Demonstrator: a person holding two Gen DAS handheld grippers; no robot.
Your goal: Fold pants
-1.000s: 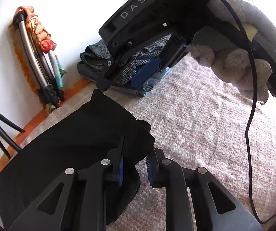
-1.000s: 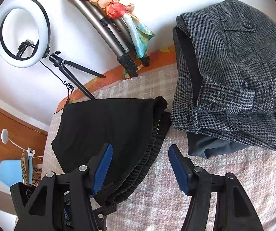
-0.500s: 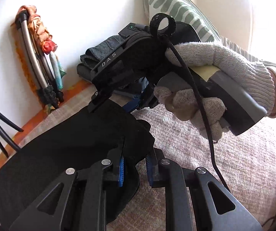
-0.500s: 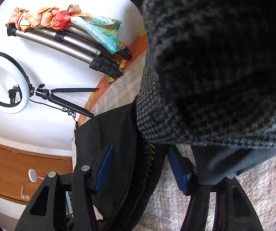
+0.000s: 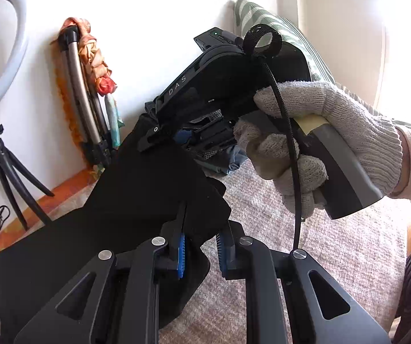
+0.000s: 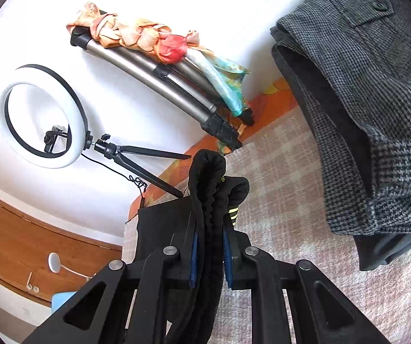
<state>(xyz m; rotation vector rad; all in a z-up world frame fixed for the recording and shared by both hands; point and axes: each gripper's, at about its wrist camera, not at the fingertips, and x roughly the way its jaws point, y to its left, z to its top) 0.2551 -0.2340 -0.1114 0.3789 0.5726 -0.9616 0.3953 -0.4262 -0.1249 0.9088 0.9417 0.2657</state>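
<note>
Gripping the black pants [image 6: 208, 200] by their elastic waistband, your right claw [image 6: 209, 253] is clamped tight; your left claw [image 5: 200, 248] pinches the same edge beside it. Lift both evenly, carrying the waistband forward over the legs below the claws.

A home bedroom: a bed [image 6: 305, 177] under a pale checked blanket against a white wall. A striped pillow [image 5: 265, 20] sits at twelve o'clock, folded grey trousers [image 6: 377, 114] at two o'clock, a ring light [image 6: 13, 103] on its tripod at nine, wooden furniture [image 6: 19, 246] behind.
</note>
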